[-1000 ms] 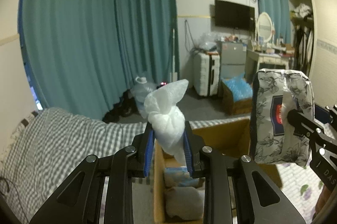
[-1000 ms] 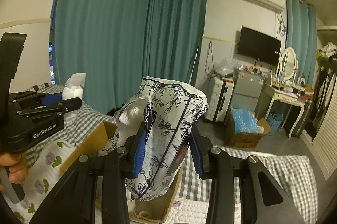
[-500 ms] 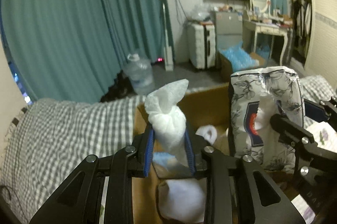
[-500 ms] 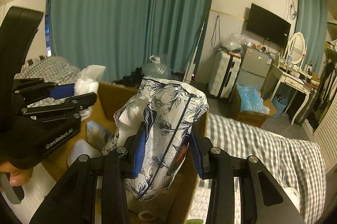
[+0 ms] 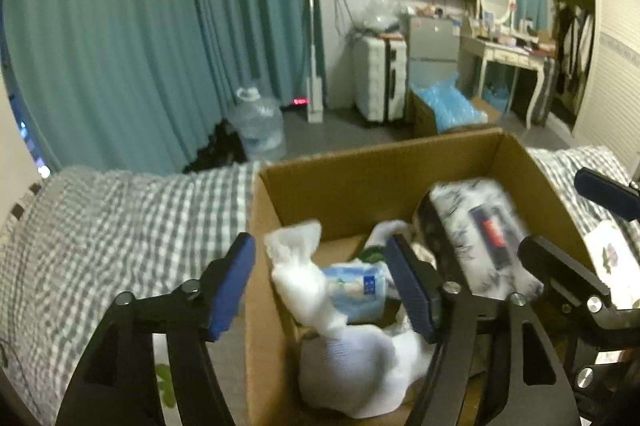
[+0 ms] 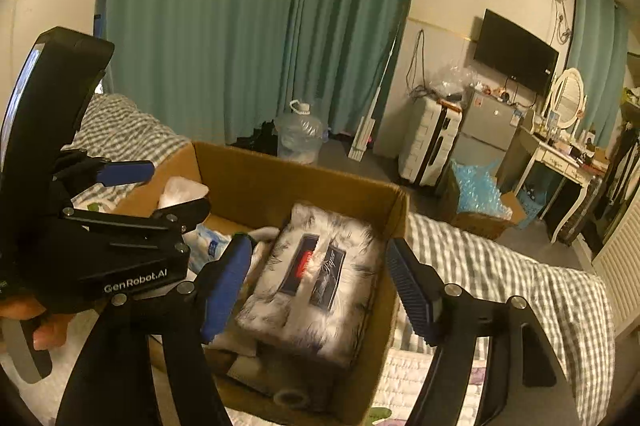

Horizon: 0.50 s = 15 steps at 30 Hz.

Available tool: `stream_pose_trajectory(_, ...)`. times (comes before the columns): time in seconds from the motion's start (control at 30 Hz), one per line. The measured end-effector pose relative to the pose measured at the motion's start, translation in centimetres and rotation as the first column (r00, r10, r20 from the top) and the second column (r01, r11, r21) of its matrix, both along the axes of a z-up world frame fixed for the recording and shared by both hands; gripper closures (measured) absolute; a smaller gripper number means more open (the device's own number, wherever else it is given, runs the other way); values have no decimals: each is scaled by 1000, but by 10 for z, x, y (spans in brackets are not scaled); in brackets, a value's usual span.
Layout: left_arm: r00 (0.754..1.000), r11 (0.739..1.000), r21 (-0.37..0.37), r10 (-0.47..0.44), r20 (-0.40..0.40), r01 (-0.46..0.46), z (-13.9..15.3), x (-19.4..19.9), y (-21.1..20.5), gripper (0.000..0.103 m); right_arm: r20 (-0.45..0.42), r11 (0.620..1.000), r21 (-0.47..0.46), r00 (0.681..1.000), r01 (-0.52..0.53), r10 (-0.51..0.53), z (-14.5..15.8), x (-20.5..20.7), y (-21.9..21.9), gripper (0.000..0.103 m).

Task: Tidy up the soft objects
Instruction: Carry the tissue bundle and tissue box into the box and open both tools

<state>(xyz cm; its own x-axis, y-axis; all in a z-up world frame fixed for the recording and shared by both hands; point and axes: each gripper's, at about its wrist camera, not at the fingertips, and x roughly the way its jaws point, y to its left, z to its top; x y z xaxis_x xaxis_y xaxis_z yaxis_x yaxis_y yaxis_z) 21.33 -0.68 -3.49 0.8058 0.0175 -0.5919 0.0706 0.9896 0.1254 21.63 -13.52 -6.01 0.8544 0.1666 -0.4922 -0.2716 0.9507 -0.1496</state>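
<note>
The cardboard box (image 5: 360, 182) sits on the checked bed (image 5: 120, 210). Inside, the floral tissue pack (image 6: 316, 278) lies toward the box's right side, the knotted white bag (image 5: 304, 274) leans by the left wall, and a small blue-and-white packet (image 5: 352, 286) lies between them. Left gripper (image 5: 324, 282) and right gripper (image 6: 320, 286) both hover over the box, jaws spread wide, holding nothing.

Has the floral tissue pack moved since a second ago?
Yes. The floral tissue pack has dropped out of the open right gripper and now sits down inside the cardboard box, below its rim rather than held above it.
</note>
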Motion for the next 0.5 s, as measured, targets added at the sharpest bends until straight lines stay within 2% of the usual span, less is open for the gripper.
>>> stream_pose_trajectory(0.2,998,999,-39,16,53,-14,23,-12,8,28,49,999,16,998,28,-29,20,-19,-6,26)
stream_pose_trajectory(0.37,994,996,-76,44,101,-37,42,-27,22,28,57,996,75,997,48,-52,36,-29,-19,24)
stream_pose_trajectory(0.5,988,993,-107,71,133,-57,55,-44,29,28,88,992,111,994,61,-70,53,-45,-27,7)
